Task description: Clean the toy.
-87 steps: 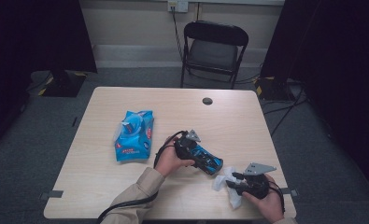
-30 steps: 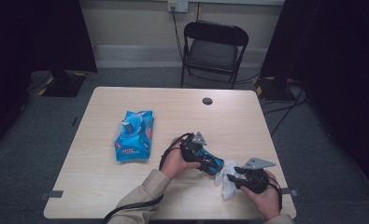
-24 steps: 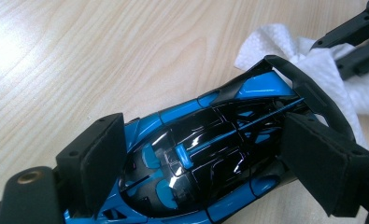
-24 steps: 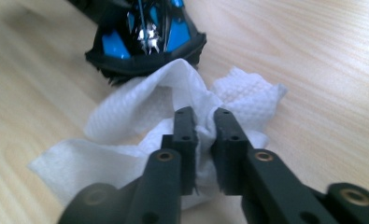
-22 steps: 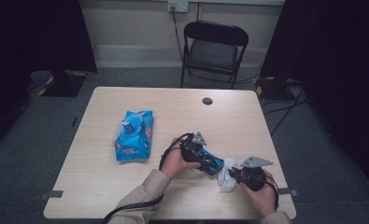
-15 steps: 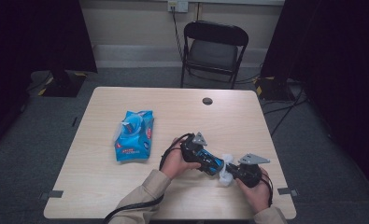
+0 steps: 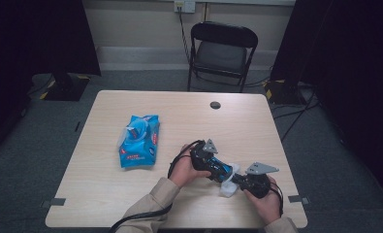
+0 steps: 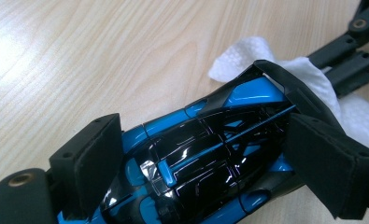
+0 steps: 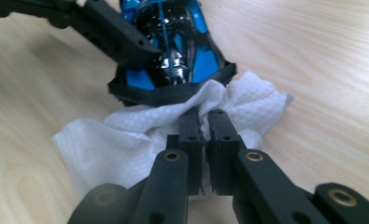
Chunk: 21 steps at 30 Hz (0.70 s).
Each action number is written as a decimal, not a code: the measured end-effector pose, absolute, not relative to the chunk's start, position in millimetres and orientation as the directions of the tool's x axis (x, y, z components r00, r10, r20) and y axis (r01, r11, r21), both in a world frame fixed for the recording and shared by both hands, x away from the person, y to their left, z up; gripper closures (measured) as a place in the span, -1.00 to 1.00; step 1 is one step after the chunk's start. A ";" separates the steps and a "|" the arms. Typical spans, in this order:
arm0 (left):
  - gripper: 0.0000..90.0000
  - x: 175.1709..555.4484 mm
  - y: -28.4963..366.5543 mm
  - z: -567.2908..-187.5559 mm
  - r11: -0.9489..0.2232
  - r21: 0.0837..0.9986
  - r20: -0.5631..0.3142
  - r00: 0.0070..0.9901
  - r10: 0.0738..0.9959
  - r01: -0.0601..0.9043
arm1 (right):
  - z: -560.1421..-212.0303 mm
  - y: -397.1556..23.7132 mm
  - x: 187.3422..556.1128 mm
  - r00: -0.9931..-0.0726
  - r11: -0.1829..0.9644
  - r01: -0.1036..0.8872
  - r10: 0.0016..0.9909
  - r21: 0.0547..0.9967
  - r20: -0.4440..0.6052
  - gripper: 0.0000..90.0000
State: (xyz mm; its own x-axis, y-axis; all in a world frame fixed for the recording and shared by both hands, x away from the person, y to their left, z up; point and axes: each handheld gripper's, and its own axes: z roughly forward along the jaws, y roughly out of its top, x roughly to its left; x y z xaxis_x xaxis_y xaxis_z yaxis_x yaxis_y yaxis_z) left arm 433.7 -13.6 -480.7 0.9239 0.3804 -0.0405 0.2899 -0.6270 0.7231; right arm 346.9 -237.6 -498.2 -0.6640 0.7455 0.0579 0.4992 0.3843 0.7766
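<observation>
A pale wood-grain worktop (image 7: 102, 194) with rounded corners stands on grey carpet. A blue pack of wet wipes (image 7: 139, 141) lies flat on its left half, well apart from a small dark round cap (image 7: 215, 105) set into the surface near the far edge. A crumpled white wipe (image 7: 227, 187) rests on the wood toward the near right, beside a blue-and-black toy car (image 8: 205, 154).
</observation>
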 end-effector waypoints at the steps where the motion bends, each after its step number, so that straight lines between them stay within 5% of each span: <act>1: -0.74 433.5 -13.6 -480.8 -0.625 0.724 -0.041 0.923 0.382 0.290 | -498.1 -237.5 346.1 -0.667 0.385 0.499 0.743 0.776 0.061 0.91; 21: -0.74 432.1 -12.9 -481.7 -0.616 0.732 -0.039 0.920 0.390 0.292 | -495.7 -219.8 331.8 -0.721 0.407 0.510 0.683 0.758 0.119 0.92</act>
State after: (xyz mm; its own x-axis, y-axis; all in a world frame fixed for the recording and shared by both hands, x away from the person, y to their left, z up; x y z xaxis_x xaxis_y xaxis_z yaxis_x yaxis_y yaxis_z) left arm 432.1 -12.9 -481.7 0.9200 0.3900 -0.0390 0.2921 -0.6159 0.7316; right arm 331.8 -219.8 -495.7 -0.7208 0.6828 0.1189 0.5104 0.4069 0.7576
